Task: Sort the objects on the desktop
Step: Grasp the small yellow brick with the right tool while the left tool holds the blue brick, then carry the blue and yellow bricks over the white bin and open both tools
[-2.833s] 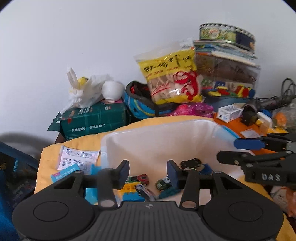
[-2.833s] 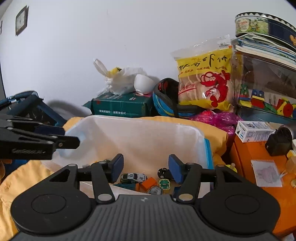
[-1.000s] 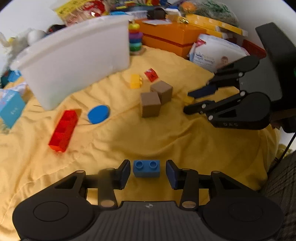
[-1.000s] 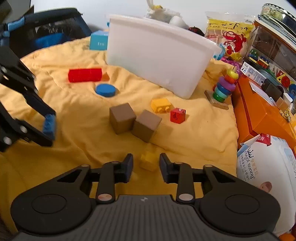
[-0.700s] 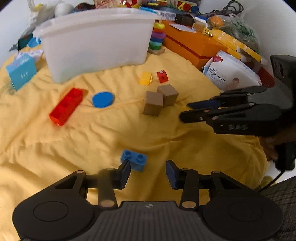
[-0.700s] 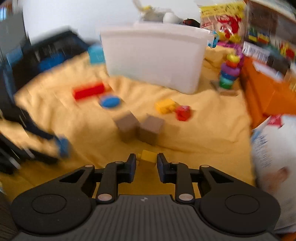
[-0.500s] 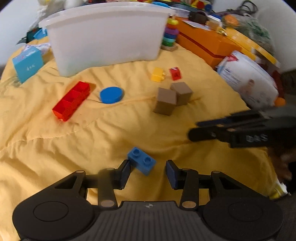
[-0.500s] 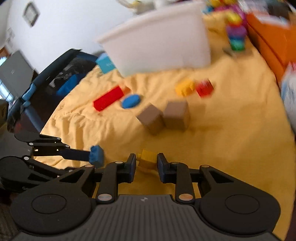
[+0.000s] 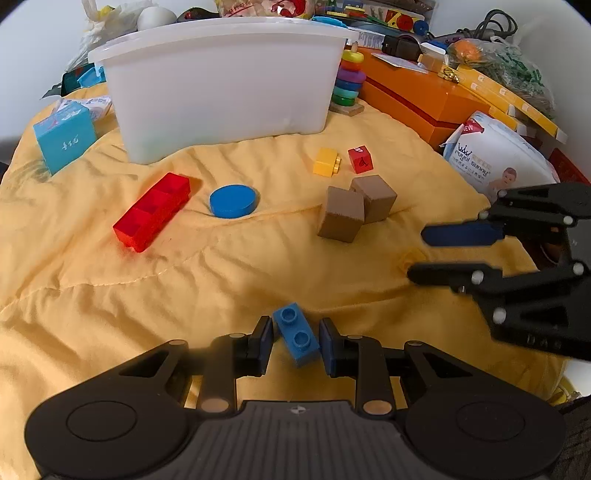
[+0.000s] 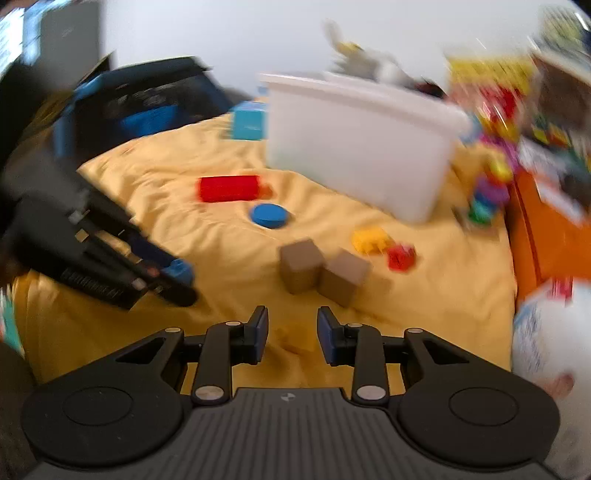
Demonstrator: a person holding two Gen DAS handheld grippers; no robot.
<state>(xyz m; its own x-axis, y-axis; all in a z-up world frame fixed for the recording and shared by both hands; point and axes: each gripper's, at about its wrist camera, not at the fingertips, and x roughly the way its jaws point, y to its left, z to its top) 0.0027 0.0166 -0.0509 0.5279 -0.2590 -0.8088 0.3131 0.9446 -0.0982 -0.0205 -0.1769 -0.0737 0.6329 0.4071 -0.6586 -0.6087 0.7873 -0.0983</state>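
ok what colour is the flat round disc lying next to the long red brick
Blue. The disc shows sharpest in the left wrist view, on the yellow cloth beside the long red brick.

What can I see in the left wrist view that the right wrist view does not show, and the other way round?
Only the left wrist view: the cable tangle and the orange box's top. Only the right: the dark blue frame. Both: white bin, red brick, blue disc, brown cubes, and the blue brick between the closing left claw's jaws.

Place: a home, likely a child's play corner
Signs: toy blocks on a yellow blanket, stacking rings, diaper pack, snack bag
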